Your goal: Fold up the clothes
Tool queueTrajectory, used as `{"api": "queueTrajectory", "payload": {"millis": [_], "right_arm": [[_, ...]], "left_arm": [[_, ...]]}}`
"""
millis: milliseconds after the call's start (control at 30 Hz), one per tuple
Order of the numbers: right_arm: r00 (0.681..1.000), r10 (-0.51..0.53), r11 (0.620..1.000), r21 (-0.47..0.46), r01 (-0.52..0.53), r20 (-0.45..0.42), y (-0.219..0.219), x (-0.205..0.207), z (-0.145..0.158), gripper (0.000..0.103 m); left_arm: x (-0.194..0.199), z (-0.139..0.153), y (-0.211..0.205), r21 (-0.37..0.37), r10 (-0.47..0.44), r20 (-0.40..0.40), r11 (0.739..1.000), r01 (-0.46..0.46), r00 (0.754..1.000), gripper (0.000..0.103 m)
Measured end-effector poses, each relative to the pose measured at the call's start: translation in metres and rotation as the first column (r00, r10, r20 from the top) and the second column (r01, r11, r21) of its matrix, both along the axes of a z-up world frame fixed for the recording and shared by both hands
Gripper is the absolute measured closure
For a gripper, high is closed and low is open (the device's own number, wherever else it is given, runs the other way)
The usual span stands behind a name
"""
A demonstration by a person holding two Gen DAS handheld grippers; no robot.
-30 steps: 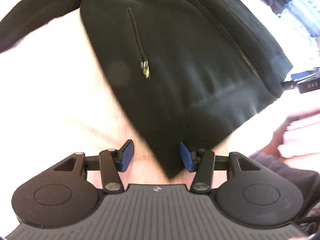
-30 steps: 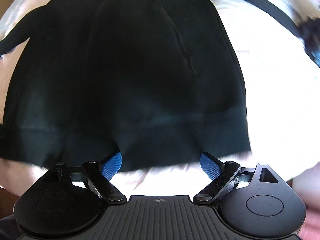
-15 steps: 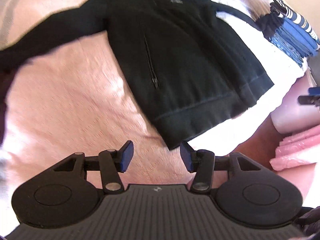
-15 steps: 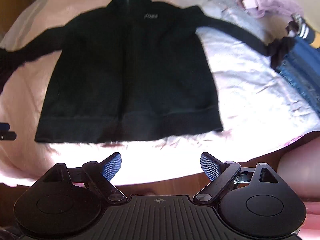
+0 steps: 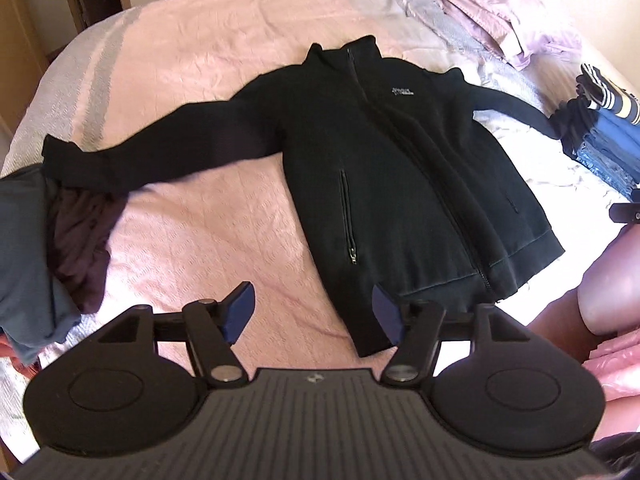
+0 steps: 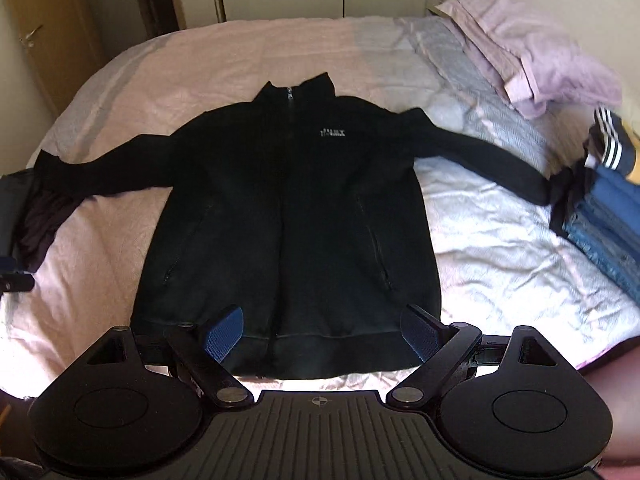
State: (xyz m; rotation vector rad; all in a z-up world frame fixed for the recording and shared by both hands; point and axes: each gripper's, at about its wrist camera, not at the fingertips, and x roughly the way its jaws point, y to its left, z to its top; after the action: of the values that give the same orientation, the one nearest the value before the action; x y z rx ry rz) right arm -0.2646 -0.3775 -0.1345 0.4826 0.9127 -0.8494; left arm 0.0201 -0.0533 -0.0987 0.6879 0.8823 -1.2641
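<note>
A black zip-up jacket (image 5: 400, 168) lies flat and face up on the pink bedspread (image 5: 200, 232), both sleeves spread out sideways; it also shows in the right wrist view (image 6: 288, 216). My left gripper (image 5: 314, 314) is open and empty, raised above the bed near the jacket's lower left hem corner. My right gripper (image 6: 320, 332) is open and empty, raised above the middle of the jacket's hem. Neither touches the cloth.
A heap of dark unfolded clothes (image 5: 48, 248) lies at the bed's left edge, under the left sleeve's cuff. A stack of folded blue clothes (image 6: 608, 224) sits at the right edge by the other cuff. Lilac pillows (image 6: 532, 64) lie at the far right. Wardrobe doors stand behind.
Both grippers have pulled back and up from the jacket's hem, so the whole jacket and bed have come into view. Both stay open and empty.
</note>
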Motion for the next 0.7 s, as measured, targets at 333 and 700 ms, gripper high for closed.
{"api": "queueTrajectory", "payload": {"millis": [333,700], "right_arm": [[0.99,-0.143,0.988,-0.067,0.142,-0.012,0.063,0.065,0.018,0.014],[0.985,-0.159,0.987,-0.039,0.157,-0.061,0.128,0.161,0.005,0.014]], "left_arm": [[0.061,0.018,0.018,-0.07,-0.216,0.063,0.973,0.22,0.974,0.039],[0.122,0.01,0.048,-0.034,-0.315,0.08,0.947,0.319,0.946,0.039]]}}
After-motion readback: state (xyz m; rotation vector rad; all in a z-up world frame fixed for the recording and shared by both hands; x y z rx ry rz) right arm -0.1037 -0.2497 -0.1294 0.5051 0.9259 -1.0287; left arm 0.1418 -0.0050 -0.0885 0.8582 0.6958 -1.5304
